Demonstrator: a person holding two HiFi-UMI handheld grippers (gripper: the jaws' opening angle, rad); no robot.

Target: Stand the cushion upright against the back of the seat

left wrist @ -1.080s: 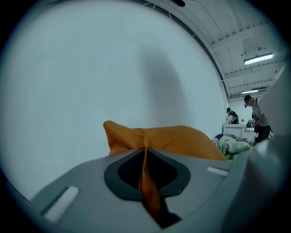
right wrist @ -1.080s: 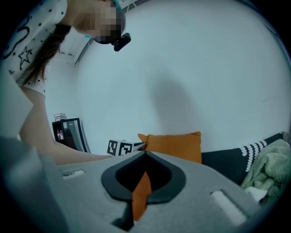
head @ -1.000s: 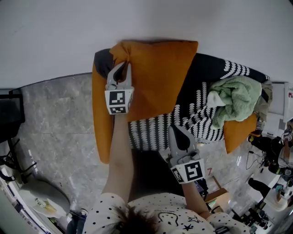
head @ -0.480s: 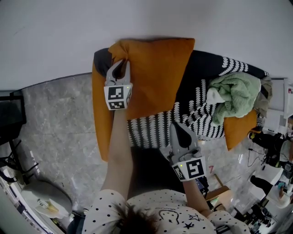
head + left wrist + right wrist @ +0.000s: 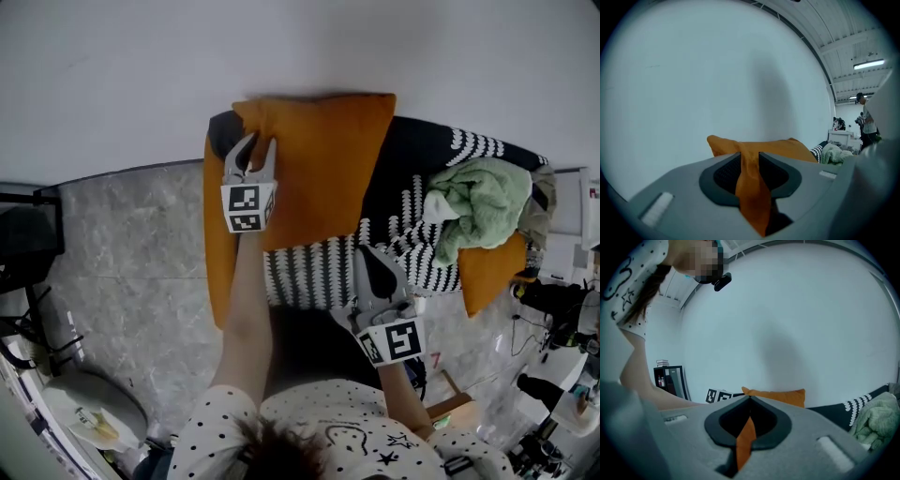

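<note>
An orange cushion stands tilted against the white wall at the back of a seat with a black cover patterned in white. My left gripper is at the cushion's upper left corner. Its jaws have just been opening and now stand apart, with a fold of orange fabric loose between them. My right gripper is at the cushion's lower right corner, shut on a thin strip of the orange fabric. Beyond the right jaws the cushion's top edge shows against the wall.
A crumpled green cloth lies on the right end of the seat, above a second orange cushion. An orange arm runs down the seat's left side. Grey marble floor lies to the left, cluttered equipment at the right edge.
The left gripper's jaws have parted around the cushion's corner. Both grippers and the cushion have risen a little. The right gripper stays shut.
</note>
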